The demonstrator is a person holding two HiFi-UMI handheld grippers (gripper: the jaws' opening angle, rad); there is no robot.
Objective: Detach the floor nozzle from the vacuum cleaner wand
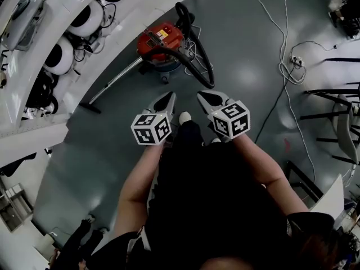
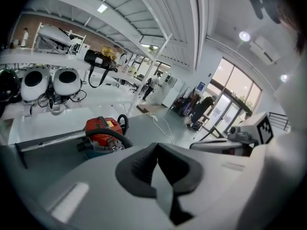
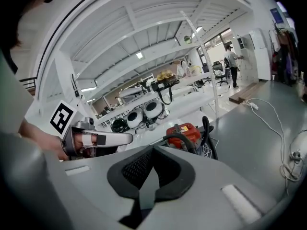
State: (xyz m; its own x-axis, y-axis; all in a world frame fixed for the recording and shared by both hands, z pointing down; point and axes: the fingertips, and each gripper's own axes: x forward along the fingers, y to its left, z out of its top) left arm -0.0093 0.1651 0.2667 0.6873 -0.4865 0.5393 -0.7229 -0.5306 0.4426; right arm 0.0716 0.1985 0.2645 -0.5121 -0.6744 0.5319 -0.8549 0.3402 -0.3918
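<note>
Left claw [image 1: 170,95] has its jaws pressed together with nothing between them; the left gripper view shows the dark pads [image 2: 140,166] meeting and only air past the tips. Right claw [image 1: 201,95] is the same, jaws together and empty, as the right gripper view confirms [image 3: 152,163]. The two claws are held side by side, close but not touching, both angled down toward the grey floor [image 1: 247,44]. The person's arms run back behind the marker cubes. A shoe [image 1: 184,117] shows between the two claws, below the tips.

The red vacuum canister [image 1: 160,41] stands on the floor ahead of both claws, well apart from the tips and slightly to the left claw's side. Its black hose [image 1: 203,76] loops out toward the claws; the near bend lies just ahead of the right claw without touching it. The silver wand [image 1: 115,81] runs from the canister out to the left, ahead of and left of the left claw. The floor nozzle [image 1: 90,107] is the dark piece at the wand's far end, on the floor, left of the left claw and well apart from it. It looks joined to the wand. No claw touches the vacuum, wand or nozzle.

In the left gripper view the canister [image 2: 101,129] is ahead-left, the wand [image 2: 53,140] goes further left, and the nozzle [image 2: 20,155] is at the edge.

A white cable [image 1: 286,66] trails on the floor far right of the right claw. A white tabletop [image 1: 53,21] with round white shells [image 1: 59,56] curves far left of the left claw.
</note>
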